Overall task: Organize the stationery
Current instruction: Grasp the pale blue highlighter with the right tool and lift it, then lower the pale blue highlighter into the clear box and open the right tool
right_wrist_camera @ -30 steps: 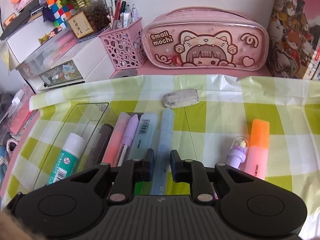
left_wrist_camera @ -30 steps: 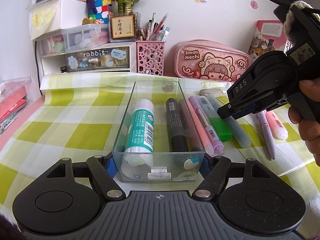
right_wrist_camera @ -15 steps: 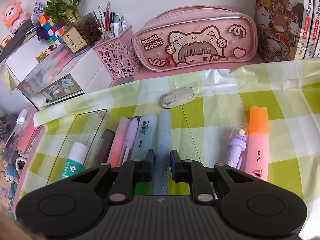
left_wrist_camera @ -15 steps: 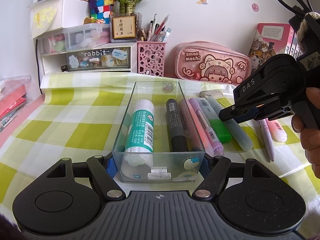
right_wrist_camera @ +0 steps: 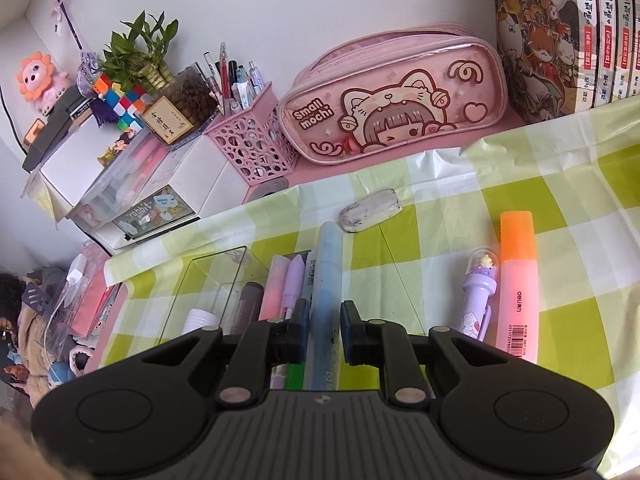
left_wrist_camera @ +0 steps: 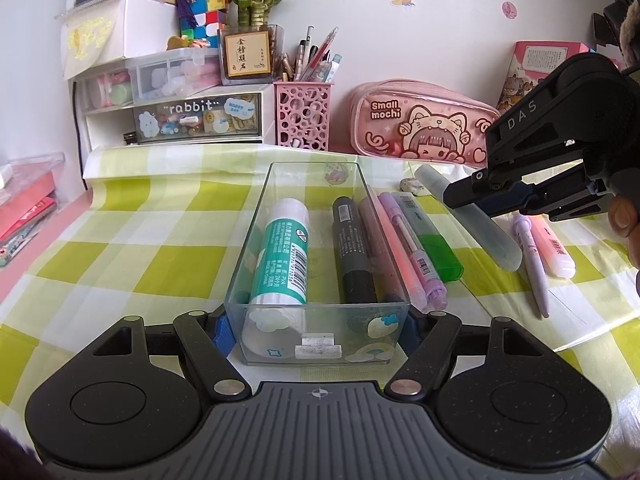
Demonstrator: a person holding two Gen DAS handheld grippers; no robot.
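- Green-and-white checked cloth covers the tabletop (left_wrist_camera: 132,240), with a pink cat-print pencil case (left_wrist_camera: 420,124) and a pink perforated pen cup (left_wrist_camera: 303,114) along the wall at the top of the left wrist frame.
- Our left gripper (left_wrist_camera: 316,334) has its fingers (left_wrist_camera: 222,330) clamped on the near end of the clear rectangular plastic tray (left_wrist_camera: 256,216), low in the frame's centre. A teal-and-white glue stick (left_wrist_camera: 282,252) and a black marker (left_wrist_camera: 354,248) already lie inside.
- Our right gripper (right_wrist_camera: 324,334) has its fingers drawn in narrow on the pale blue translucent pen (right_wrist_camera: 326,280), which runs up the middle of the right wrist frame. In the left wrist view it seems tilted, its far end higher.
- A pink highlighter, a lilac pen and a green-capped highlighter (left_wrist_camera: 438,254) lie just beside the tray's right wall.
- To do this well, we judge the blue pen should be lifted clear of those neighbours, turned parallel to the tray's long side, and lowered into the gap right of the black marker.
- We should keep the left grip steady so the tray does not skid.
- An orange-capped pink highlighter (right_wrist_camera: 516,284) and a lilac novelty pen (right_wrist_camera: 478,296) wait at the right.
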